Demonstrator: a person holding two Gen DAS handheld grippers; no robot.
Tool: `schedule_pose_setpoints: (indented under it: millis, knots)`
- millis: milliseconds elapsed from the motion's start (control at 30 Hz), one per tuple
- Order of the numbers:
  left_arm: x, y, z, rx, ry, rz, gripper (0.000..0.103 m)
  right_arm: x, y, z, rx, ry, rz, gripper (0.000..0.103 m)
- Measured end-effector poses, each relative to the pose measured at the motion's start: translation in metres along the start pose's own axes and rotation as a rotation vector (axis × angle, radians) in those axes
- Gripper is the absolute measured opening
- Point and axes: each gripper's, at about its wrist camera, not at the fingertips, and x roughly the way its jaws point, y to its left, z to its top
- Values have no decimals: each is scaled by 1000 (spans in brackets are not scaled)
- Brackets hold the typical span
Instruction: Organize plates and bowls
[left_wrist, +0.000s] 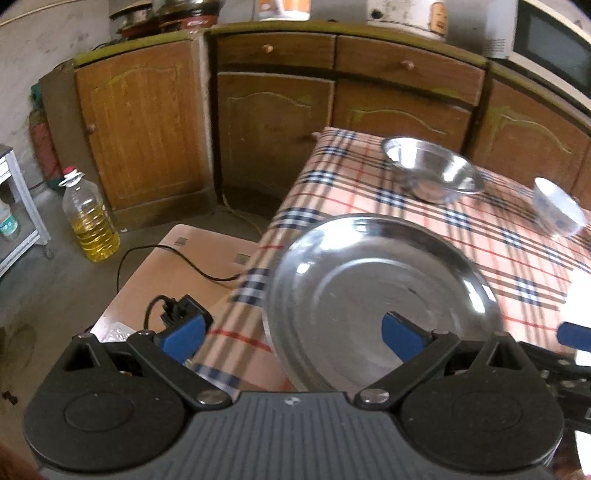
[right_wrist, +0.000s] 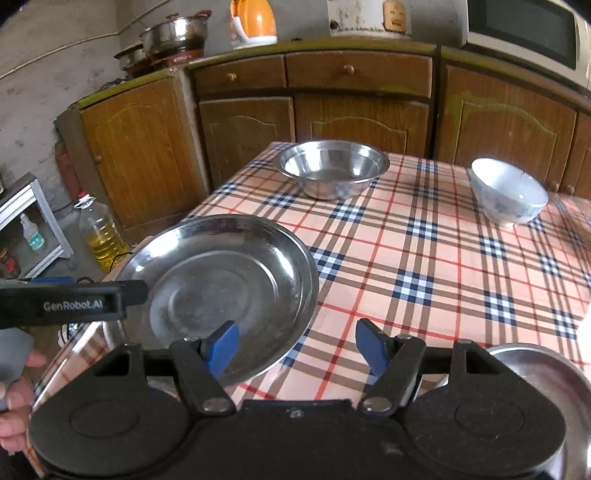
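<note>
Looking past our left gripper (left_wrist: 291, 332), jaws spread wide and empty, we see the steel plate (left_wrist: 376, 295) just ahead, its near rim between the fingers. Our right gripper (right_wrist: 295, 343) is also wide and empty, with the plate to its left. We judge the plate light, stiff and slippery; the thin rim is the place to pinch. The white bowl (right_wrist: 508, 195), ahead and right, looks breakable.

Both wrist cameras look steeply down along their claws, close over the checked-cloth tabletop (right_wrist: 424, 251), facing brown wooden cabinets (left_wrist: 273, 122); both share the shiny round steel plate (left_wrist: 369, 288)
</note>
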Motion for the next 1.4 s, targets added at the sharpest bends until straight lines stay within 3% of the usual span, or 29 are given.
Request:
schedule_pose_setpoints:
  millis: [167,300,400,467,500,567,600,667,900,1400]
  knots:
    - [22,11,6,-26,10,27,102,24,2,7,15,28,-11,83]
    - [34,16,12,-37,7,18,92,43,3,9,20,48,-26,83]
    - [41,15,15,-22,9,18,81,53,1,9,42,60,-20,82]
    - [46,15,14,-23,24,2,63,60,0,9,61,73,2,82]
    - [47,15,14,-25,26,-14,60,63,-1,9,67,79,9,80]
    - [45,14,14,-14,6,-28,47,68,0,9,72,86,17,67]
    - [44,13,13,-7,-3,-41,42,68,1,9,68,72,7,50]
    - [43,11,12,5,-14,-46,28,68,1,11,76,66,3,32]
    - [34,16,12,-40,-31,-96,21,56,-9,11,116,34,-8,25]
    - [-13,-2,20,-25,-93,-78,21,0,-8,27,59,-78,-29,24]
